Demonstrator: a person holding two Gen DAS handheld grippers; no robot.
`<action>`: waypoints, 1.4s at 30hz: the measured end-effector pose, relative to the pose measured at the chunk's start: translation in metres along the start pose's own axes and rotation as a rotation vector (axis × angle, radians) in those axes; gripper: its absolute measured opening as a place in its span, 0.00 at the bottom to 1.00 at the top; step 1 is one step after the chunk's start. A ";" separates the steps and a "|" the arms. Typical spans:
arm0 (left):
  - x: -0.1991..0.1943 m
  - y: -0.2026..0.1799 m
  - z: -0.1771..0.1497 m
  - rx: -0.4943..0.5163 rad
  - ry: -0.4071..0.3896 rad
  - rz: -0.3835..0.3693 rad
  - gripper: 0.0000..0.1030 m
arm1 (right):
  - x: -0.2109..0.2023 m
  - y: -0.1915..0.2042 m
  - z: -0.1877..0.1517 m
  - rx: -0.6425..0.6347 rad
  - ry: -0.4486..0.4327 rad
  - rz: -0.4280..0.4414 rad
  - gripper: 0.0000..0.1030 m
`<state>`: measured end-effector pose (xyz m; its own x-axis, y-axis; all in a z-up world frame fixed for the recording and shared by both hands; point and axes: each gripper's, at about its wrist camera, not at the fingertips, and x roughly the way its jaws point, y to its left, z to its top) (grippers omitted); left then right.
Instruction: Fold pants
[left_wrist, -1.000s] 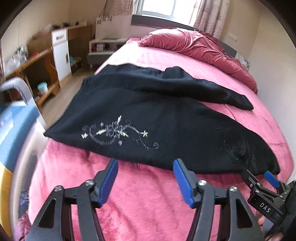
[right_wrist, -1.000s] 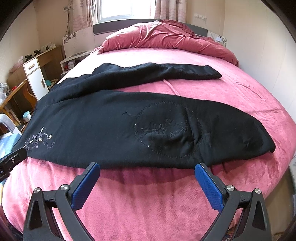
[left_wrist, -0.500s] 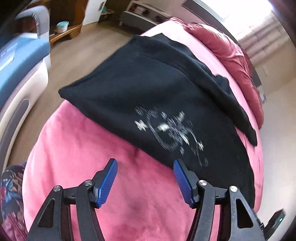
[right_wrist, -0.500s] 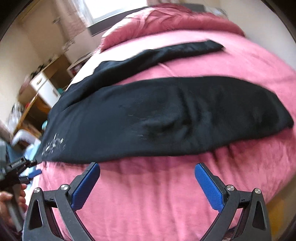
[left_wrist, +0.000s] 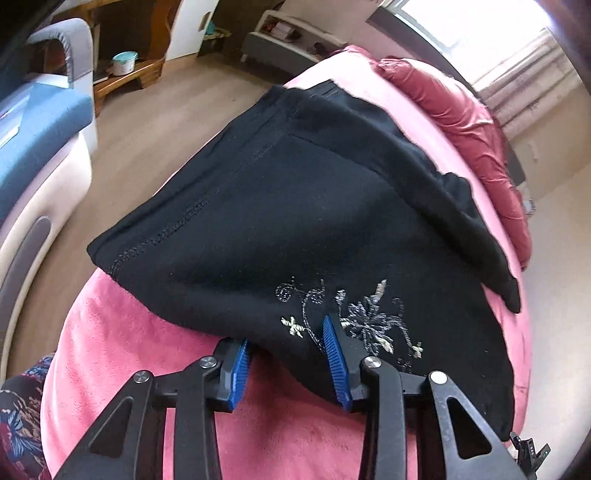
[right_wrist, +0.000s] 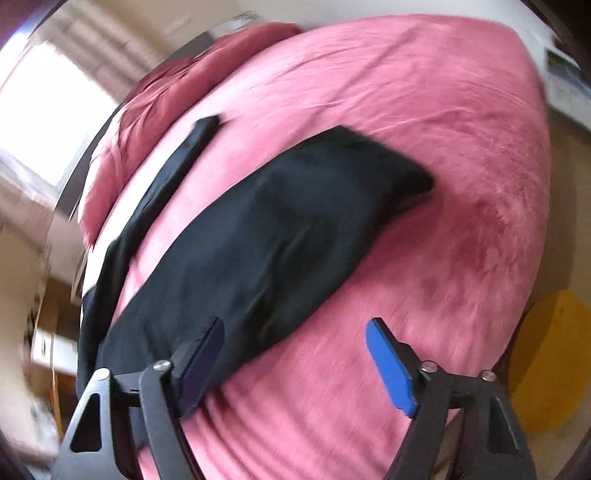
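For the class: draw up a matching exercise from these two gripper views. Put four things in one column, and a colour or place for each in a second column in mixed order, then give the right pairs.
Things
1. pants
2. bed cover
3. embroidered flower pattern
4. tub

Descriptions
A. pink, spread under everything
B. teal and white, on a low wooden shelf beside the bed
C. black, lying on the bed
D. pale stitching near the hem, next to a blue pad of the left gripper

Pairs: 1-C, 2-A, 3-D, 4-B
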<state>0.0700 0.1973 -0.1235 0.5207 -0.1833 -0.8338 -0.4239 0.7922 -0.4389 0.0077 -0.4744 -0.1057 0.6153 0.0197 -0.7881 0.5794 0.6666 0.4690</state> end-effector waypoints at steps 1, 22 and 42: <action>0.000 -0.002 0.001 0.005 0.001 0.010 0.36 | 0.006 -0.005 0.006 0.028 0.001 -0.005 0.75; -0.073 -0.002 -0.007 0.142 -0.082 0.023 0.07 | -0.001 -0.006 0.062 -0.111 -0.031 -0.144 0.09; -0.098 0.027 -0.025 0.172 -0.047 0.121 0.26 | -0.031 -0.015 0.053 -0.181 -0.084 -0.317 0.48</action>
<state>-0.0110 0.2220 -0.0623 0.5093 -0.0572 -0.8587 -0.3545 0.8953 -0.2699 0.0088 -0.5245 -0.0672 0.4664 -0.2655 -0.8438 0.6490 0.7509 0.1225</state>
